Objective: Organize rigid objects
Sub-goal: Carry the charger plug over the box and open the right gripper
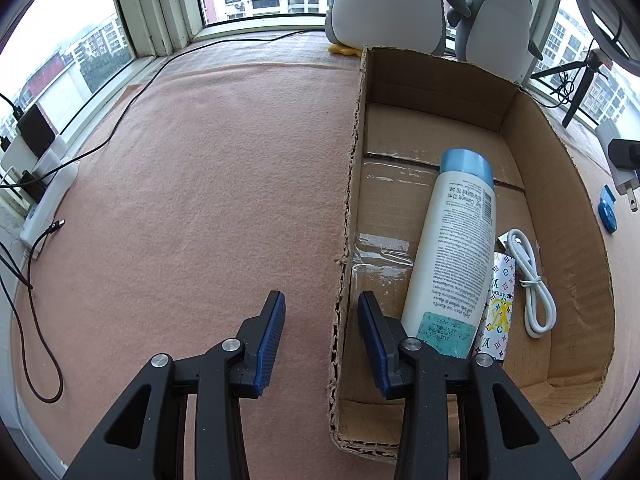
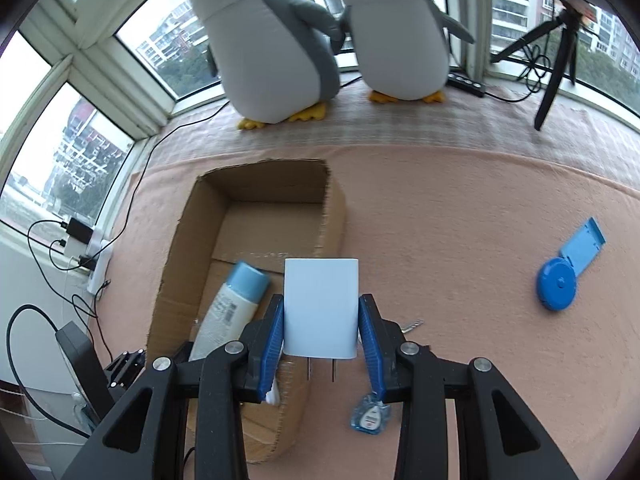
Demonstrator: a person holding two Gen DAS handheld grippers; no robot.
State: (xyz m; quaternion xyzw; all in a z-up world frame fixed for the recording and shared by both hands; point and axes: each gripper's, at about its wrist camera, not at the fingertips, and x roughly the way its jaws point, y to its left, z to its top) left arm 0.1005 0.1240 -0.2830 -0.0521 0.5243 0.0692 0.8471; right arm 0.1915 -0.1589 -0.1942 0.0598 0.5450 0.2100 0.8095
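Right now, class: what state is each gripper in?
Left gripper: open, holding nothing, straddling the cardboard box wall.
Right gripper: shut on the white charger plug.

We see things going into a brown box.

The cardboard box (image 1: 560, 208) is open on top and sits on the pink cloth. In it lies a white bottle (image 1: 456, 248) with a light blue cap, flat on its side. Next to it we see a small patterned packet (image 1: 498, 308) and a coiled white cable (image 1: 534, 280). A white plug (image 2: 320, 308) is squeezed between blue pads, prongs pointing down. A round blue case (image 2: 566, 272) lies open on the cloth, well apart from the box.
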